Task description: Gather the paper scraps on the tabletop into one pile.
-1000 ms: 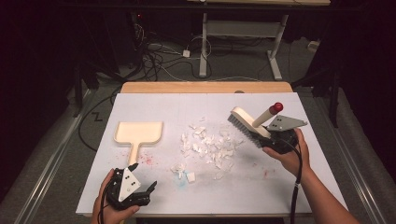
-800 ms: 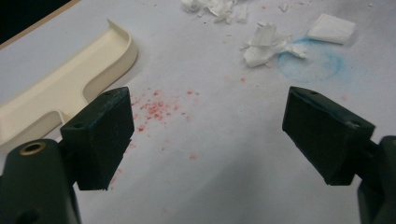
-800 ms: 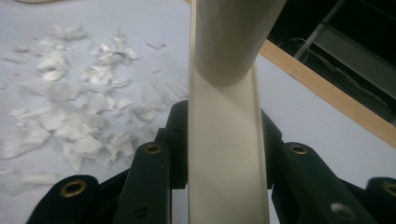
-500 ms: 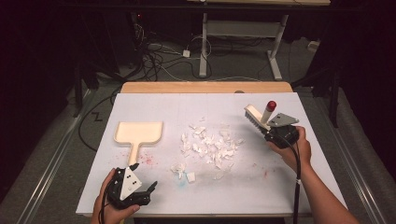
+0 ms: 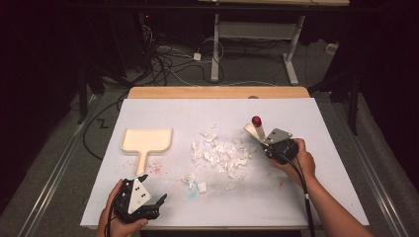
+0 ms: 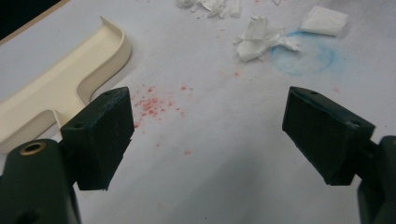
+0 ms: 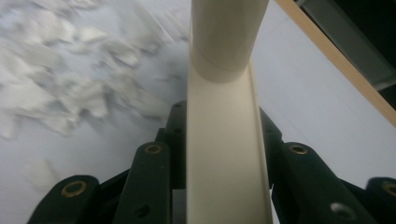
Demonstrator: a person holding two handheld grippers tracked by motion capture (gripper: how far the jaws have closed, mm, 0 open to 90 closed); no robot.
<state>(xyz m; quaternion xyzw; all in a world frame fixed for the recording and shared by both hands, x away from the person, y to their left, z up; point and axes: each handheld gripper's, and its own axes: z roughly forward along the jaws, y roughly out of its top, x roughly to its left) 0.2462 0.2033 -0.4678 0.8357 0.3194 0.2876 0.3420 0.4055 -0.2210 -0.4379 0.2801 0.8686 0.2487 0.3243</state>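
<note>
At the left we see the cream dustpan (image 5: 146,140) lying flat on the table (image 5: 316,197). Near it, at the table's near edge, our left gripper (image 5: 150,206) rests with jaws wide apart and nothing between them. In the middle lie the torn paper scraps (image 5: 220,154). At their right edge, our right gripper (image 5: 267,143) is clamped on the brush (image 5: 254,129), its red-tipped handle tilted up.
</note>
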